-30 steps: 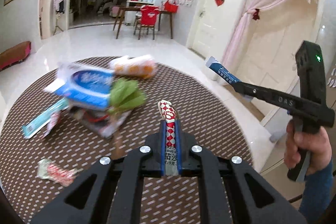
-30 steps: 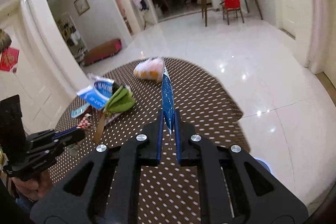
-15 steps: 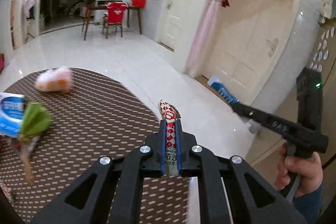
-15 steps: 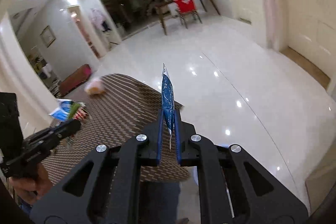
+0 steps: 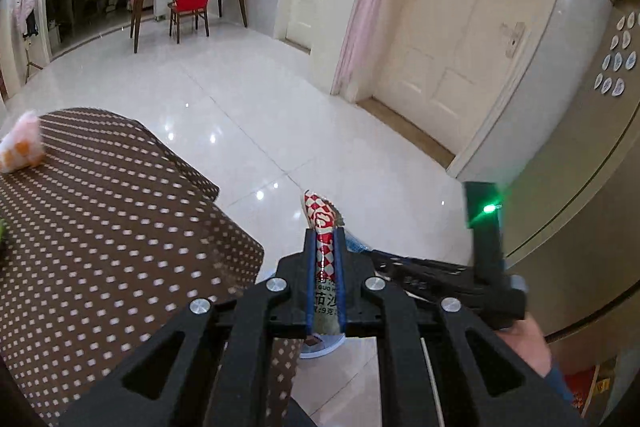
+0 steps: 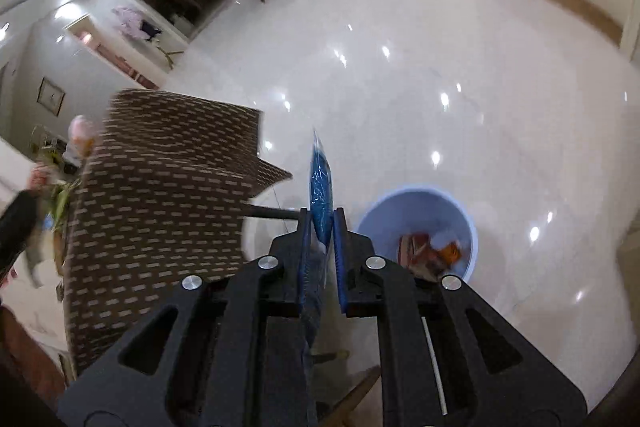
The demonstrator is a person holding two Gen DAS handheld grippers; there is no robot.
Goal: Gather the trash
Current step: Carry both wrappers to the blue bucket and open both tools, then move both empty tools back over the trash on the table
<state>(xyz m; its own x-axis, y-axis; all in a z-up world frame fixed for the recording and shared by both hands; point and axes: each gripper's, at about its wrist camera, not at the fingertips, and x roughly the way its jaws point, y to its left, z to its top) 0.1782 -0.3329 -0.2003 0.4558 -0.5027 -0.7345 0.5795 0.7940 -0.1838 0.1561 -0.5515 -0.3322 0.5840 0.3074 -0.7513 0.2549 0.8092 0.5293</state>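
Judging from the scraps already lying in the blue bin [image 6: 416, 223], collection is partly done, while a pink-and-orange packet [image 5: 20, 147] is seen at the far left on the dotted brown tablecloth [image 5: 100, 227], so more is left to fetch. Further right in the left wrist view, the left gripper [image 5: 325, 255] is clamped shut on a red-and-white checked wrapper [image 5: 322, 227]; its long axis is aligned with the fingers, its crumpled tip pointing forward and down toward the white floor [image 5: 248, 115] past the table edge. In the right wrist view, the right gripper [image 6: 322, 247] is held just left of the bin, which stands on the floor beside the table; its jaws are opening, and a blue wrapper [image 6: 320, 183] is seen edge-on between them, no longer squeezed by the pads. Its long axis is likewise set along the fingers, tip forward. 2 wrappers are therefore judged not yet binned.
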